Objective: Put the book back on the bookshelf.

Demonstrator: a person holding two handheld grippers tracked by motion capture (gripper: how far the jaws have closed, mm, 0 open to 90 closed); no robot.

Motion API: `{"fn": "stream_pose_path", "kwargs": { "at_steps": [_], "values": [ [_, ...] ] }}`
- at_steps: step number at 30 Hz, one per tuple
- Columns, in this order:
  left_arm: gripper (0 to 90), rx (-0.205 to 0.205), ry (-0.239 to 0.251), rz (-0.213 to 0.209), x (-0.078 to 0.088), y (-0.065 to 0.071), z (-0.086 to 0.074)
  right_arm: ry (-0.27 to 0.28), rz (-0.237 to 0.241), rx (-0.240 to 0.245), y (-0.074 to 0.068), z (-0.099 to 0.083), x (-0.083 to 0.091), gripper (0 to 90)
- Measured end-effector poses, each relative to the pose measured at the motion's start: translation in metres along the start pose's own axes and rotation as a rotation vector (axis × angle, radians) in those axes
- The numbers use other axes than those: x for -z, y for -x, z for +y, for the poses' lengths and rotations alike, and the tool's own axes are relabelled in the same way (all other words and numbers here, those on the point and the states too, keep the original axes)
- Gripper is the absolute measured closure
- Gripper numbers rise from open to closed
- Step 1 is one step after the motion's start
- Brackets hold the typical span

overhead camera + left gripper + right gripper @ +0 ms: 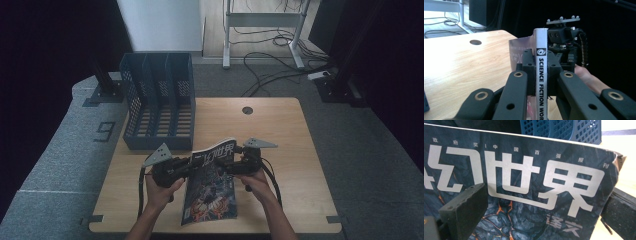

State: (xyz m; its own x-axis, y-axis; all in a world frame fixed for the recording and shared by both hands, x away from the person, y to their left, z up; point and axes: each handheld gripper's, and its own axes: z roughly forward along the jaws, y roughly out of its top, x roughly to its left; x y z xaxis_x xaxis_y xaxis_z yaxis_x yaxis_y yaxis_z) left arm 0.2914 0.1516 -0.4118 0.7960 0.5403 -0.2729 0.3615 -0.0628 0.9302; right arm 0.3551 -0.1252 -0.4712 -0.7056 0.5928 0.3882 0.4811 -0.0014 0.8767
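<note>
over table (280,125), left gripper (541,82) jaws clamp magazine (212,185) spine.

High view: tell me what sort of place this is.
Probably a lab or studio set up for recording, not a home. A lone wooden table stands on grey carpet between black curtains, loose cables trail over the floor, and a metal stand frame stands behind.

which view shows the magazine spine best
The left gripper view: the magazine spine faces the camera, lettering readable, clamped between the fingers. The high view shows the whole cover, the right gripper view its title up close.
</note>
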Motion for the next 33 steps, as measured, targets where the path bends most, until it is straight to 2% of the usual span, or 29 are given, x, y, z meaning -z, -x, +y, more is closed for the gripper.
{"fn": "stream_pose_path", "kwargs": {
  "at_steps": [5, 8, 9, 13, 15, 18, 24, 30, 33],
  "values": [
    [81.8, 0.000, 0.003, -0.009, 0.003, 0.000, 0.002, 0.024, 0.001, 0.009, -0.004, 0.008, 0.003, 0.0],
    [81.7, -0.007, 0.003, -0.011, 0.005, 0.001, 0.005, 0.027, -0.006, 0.033, -0.007, 0.016, 0.004, 0.0],
    [81.5, -0.011, 0.001, -0.011, 0.005, 0.002, 0.006, 0.030, -0.009, 0.058, -0.011, 0.021, 0.004, 0.0],
    [81.2, -0.032, 0.005, 0.026, 0.008, 0.005, 0.010, 0.054, 0.002, 0.098, -0.020, 0.034, 0.008, 0.0],
    [81.3, -0.033, 0.008, 0.035, 0.009, 0.005, 0.012, 0.065, 0.004, 0.131, -0.026, 0.040, 0.011, 0.0],
    [81.3, -0.037, 0.005, 0.044, 0.010, 0.005, 0.013, 0.065, 0.004, 0.156, -0.030, 0.044, 0.012, 0.3],
    [80.9, -0.036, -0.012, 0.041, 0.011, 0.007, 0.015, 0.081, 0.014, 0.156, -0.028, 0.044, 0.012, 0.8],
    [80.7, -0.040, -0.036, 0.061, 0.010, 0.008, 0.015, 0.087, 0.024, 0.163, -0.027, 0.043, 0.012, 1.2],
    [80.6, -0.043, -0.077, 0.093, 0.009, 0.010, 0.019, 0.086, 0.026, 0.171, -0.027, 0.042, 0.011, 2.1]
  ]
}}
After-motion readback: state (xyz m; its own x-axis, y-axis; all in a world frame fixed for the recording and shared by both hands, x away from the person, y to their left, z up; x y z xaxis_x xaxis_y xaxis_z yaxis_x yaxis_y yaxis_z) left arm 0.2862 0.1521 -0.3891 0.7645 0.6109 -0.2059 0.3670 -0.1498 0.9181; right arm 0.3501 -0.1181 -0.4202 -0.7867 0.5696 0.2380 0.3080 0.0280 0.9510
